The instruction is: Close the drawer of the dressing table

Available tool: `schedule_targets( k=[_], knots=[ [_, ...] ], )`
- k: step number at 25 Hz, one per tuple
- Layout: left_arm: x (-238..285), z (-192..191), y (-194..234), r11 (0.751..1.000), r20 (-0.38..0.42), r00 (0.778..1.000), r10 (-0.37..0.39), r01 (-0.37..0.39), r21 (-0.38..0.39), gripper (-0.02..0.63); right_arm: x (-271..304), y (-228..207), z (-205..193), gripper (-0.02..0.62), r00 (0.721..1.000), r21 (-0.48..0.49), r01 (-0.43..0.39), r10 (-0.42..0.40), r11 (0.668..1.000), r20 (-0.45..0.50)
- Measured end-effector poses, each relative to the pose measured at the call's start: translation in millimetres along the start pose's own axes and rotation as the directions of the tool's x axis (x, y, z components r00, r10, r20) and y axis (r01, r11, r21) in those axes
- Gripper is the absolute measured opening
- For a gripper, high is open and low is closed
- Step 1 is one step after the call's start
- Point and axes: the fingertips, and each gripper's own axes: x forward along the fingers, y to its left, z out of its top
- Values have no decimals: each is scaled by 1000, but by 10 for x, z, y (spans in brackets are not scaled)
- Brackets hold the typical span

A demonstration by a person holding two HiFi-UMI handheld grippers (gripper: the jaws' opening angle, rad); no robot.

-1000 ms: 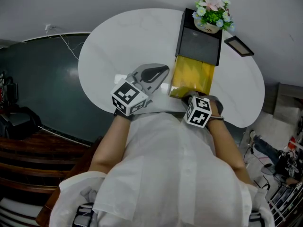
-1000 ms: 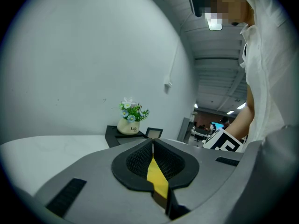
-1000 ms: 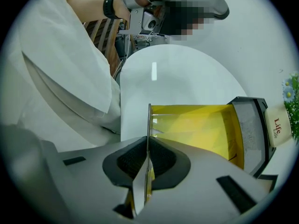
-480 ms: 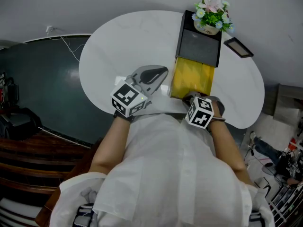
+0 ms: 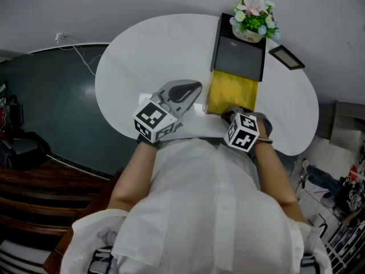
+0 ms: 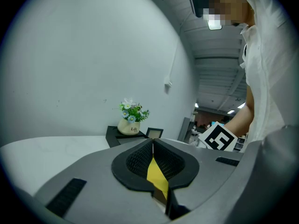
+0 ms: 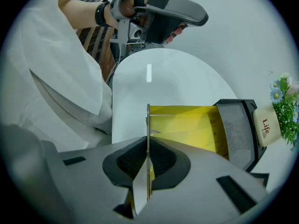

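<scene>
drawer (image 5: 231, 91): nudged slightly further into black box (image 5: 238, 55) since a second ago, still mostly out; front panel (image 7: 148, 120) clamped in closed right gripper (image 7: 147, 148); left gripper (image 6: 153, 146) closed, empty

The drawer (image 5: 231, 93) juts toward the person from the cabinet (image 5: 238, 55), flowerpot (image 5: 249, 34) on top.

White short-sleeved shirt (image 5: 199, 210), black wristband (image 7: 100, 14) on left wrist. Left gripper (image 6: 153, 144) and right gripper (image 7: 148, 147): grey shells, black ribbed pads (image 6: 135, 161), black-and-white marker cube (image 5: 153, 119) on each.
</scene>
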Motion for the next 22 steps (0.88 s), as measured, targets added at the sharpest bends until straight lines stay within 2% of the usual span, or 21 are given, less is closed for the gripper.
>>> schedule_targets(
  k=[22],
  knots=[
    [74,-13,70,1000,-8,1000,4,-4,-11,18,58,-166,-18,20,1000,8,-2,2,1000,-3]
  ],
)
